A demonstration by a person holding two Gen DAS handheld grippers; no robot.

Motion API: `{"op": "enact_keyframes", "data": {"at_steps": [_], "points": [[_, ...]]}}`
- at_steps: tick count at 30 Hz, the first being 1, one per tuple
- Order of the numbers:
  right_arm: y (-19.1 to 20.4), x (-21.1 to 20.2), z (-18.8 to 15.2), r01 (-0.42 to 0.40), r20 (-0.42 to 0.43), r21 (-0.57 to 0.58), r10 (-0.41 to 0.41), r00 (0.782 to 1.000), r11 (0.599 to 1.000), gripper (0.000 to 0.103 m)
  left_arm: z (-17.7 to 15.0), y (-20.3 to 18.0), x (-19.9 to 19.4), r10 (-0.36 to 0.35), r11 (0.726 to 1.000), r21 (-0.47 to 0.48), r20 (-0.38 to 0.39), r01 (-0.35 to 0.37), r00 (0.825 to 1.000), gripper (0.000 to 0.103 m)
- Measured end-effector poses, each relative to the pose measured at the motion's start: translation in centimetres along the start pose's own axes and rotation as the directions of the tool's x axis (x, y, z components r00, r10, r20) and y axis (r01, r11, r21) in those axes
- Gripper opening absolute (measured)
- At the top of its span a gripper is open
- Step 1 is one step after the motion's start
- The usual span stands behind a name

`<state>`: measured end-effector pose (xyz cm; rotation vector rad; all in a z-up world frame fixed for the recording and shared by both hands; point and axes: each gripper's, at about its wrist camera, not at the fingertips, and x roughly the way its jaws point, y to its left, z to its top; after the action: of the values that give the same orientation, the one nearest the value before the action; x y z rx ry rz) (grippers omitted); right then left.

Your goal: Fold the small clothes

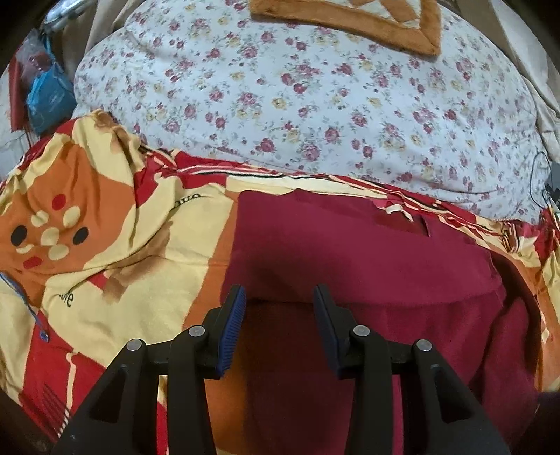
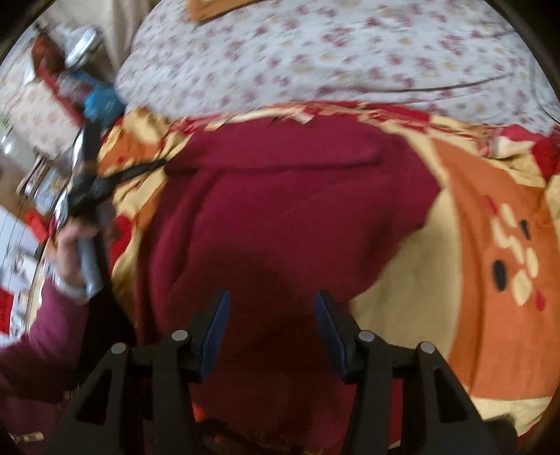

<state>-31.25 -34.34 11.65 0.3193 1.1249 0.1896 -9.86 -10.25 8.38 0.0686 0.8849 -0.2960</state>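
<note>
A dark red garment (image 1: 367, 252) lies spread on a patterned bedsheet (image 1: 105, 217); a fold edge crosses it near my left gripper. My left gripper (image 1: 279, 297) is open and empty, hovering over the garment's near part. In the right wrist view the same garment (image 2: 280, 210) fills the middle, with a folded flap at its far end. My right gripper (image 2: 272, 302) is open and empty above the garment's near part. The left hand-held gripper (image 2: 115, 178) shows at the garment's left edge, held by a hand (image 2: 70, 248). This view is motion-blurred.
A white floral quilt (image 1: 297, 87) lies beyond the sheet, with an orange-bordered cushion (image 1: 350, 21) on it. A blue bag (image 1: 49, 94) and clutter sit at the far left. A black cable (image 1: 539, 182) lies at the right edge.
</note>
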Motion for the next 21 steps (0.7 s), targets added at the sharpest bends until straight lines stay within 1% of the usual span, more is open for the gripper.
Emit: {"op": "enact_keyframes", "data": {"at_steps": [3,6,8,11,13,14,15,18,21], "points": [[0.8,1.6,-1.0,-0.015,-0.044,-0.007,0.015,0.999,1.000,0.053,-0.2,-0.7,-0.6,0.007,1.000,0.029,0.020,-0.007,1.000,0.030],[0.1,3.3,-1.9,-0.022,-0.060,0.051,0.025,0.998,0.998,0.053,-0.4,-1.2,-0.8,0.010,0.999,0.047,0.026,-0.011,1.000,0.030],[-0.5,4.4,-2.2,-0.061,-0.052,0.100,0.066,0.996,0.993,0.053,-0.6,-1.5,-0.8,0.010,0.998,0.054,0.022,-0.011,1.000,0.030],[-1.0,5.4,-2.5,-0.092,-0.019,0.144,0.096,0.995,0.985,0.053,-0.8,-1.7,-0.7,0.016,0.998,0.065,0.017,-0.017,1.000,0.030],[-1.1,5.4,-2.3,-0.101,0.015,0.142,0.100,0.995,0.985,0.046,-0.8,-1.8,-0.8,0.018,0.998,0.067,0.021,-0.019,1.000,0.030],[-1.1,5.1,-2.2,-0.105,0.043,0.138,0.100,0.994,0.985,0.032,-0.8,-1.8,-0.8,0.019,0.998,0.067,0.025,-0.020,1.000,0.030],[-1.1,4.8,-1.9,-0.104,0.058,0.136,0.097,0.994,0.985,0.021,-0.8,-1.8,-0.9,0.021,0.998,0.066,0.027,-0.023,0.999,0.030],[-1.1,3.3,-0.3,-0.110,0.124,0.123,0.095,0.988,0.986,0.015,-0.6,-1.6,-0.8,0.019,0.998,0.057,0.027,-0.021,0.999,0.030],[-0.6,2.7,1.8,-0.105,0.154,0.092,0.090,0.984,0.990,0.012,-0.5,-1.4,-0.6,0.012,0.999,0.051,0.021,-0.013,1.000,0.030]]}}
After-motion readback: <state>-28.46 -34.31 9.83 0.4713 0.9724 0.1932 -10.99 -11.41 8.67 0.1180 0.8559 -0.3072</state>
